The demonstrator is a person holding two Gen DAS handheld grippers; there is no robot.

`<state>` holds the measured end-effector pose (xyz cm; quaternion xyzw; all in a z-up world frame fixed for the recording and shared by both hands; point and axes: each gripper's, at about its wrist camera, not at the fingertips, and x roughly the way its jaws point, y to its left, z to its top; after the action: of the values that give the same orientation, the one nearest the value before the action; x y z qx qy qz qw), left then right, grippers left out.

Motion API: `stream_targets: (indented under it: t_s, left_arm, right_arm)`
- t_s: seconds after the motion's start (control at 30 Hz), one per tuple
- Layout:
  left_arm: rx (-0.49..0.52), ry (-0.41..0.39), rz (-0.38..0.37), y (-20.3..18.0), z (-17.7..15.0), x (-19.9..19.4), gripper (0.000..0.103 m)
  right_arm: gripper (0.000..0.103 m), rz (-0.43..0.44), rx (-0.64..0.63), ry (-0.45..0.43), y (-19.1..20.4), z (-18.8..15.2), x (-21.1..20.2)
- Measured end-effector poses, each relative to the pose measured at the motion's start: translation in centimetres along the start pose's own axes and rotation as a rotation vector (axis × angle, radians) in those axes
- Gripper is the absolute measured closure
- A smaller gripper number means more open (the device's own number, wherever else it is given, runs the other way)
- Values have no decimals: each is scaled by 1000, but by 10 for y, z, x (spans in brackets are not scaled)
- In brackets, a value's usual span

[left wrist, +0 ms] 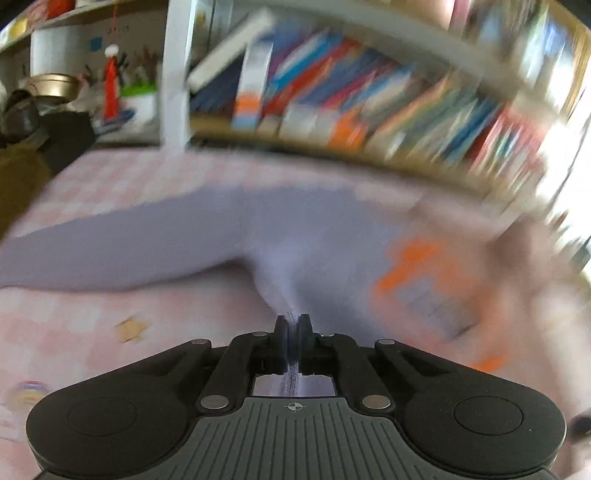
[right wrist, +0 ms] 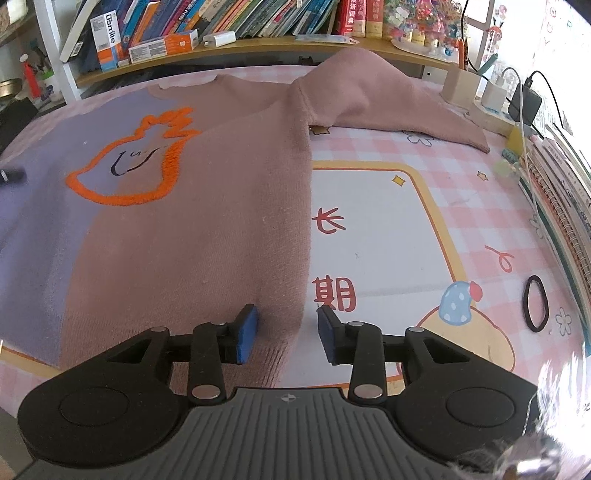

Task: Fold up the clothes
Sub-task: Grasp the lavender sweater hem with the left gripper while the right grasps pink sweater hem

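Observation:
A knitted sweater (right wrist: 192, 206), half dusty pink and half lilac with an orange outlined figure on the chest, lies flat on the patterned table mat (right wrist: 376, 229). Its pink sleeve (right wrist: 388, 107) stretches toward the back right. My right gripper (right wrist: 286, 332) is open, its blue pads straddling the sweater's lower right hem corner. In the blurred left wrist view, my left gripper (left wrist: 293, 332) is shut on the lilac side of the sweater (left wrist: 207, 236), with fabric bunched between the fingers and pulled up from the mat.
A bookshelf (right wrist: 221, 22) full of books runs along the back edge. Chargers, cables and notebooks (right wrist: 554, 173) line the right side. A black hair tie (right wrist: 535, 302) lies on the mat at right. Pen cups and clutter (left wrist: 122, 85) stand at the left back.

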<state>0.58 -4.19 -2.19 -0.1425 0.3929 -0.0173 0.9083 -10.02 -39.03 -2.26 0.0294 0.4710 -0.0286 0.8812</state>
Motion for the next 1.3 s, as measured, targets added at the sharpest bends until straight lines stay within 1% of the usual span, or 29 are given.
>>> stream_targets:
  t_s: [0.07,0.1,0.17,0.27,0.4,0.43,0.5,0.57,0.63,0.7,0.83,0.93,1.03,1.1,1.17,1.23,1.3]
  left_arm:
    - [-98,-15,-31,9,6,-6,100]
    - [-164,35,-15,25,5,5,100]
    - [-169,80,12,30,3,14,99]
    - [-13,64,59,11,-4,14,97]
    - [-36,40,29,20,-7,11,98]
    - [-40,35,25,22,-7,10,98]
    - [-66,23,31,26,-8,9,98]
    - [-75,18,42,29,-7,8,98]
    - [-40,21,49,26,-5,10,97]
    - [0,18,52,21,-4,11,96]
    - [77,4,89,8,0,18,96]
    - [39,3,125,4,10,26,96]
    - [33,-1,150,-2,15,32,96]
    - [35,3,159,-7,16,33,97]
    - [42,7,151,-15,16,32,97]
    - [60,11,128,-25,9,31,97]
    - [78,17,105,-34,2,28,97]
  right_arm:
    - [69,5,4,0,-1,0,1]
    - [69,9,6,-1,-1,0,1]
    - [69,18,9,-1,-1,-1,1]
    - [68,23,13,0,-3,0,1]
    - [68,31,15,-4,-7,2,2]
    - [70,38,13,-4,-6,2,2]
    - [81,65,3,-4,-4,2,2]
    - [85,74,-27,-13,1,3,4]
    - [88,65,-62,-28,7,4,6]
    - [91,51,-67,-43,7,8,9]
    - [92,56,-62,-46,3,17,16]
    - [93,58,-79,-55,3,27,24]
    - [94,56,-90,-65,3,41,32]
    - [94,57,-101,-71,-2,41,34]
    - [95,46,-134,-81,-8,37,33]
    - [95,23,-159,-90,-15,32,32]
    - [95,-2,-151,-87,-26,28,29]
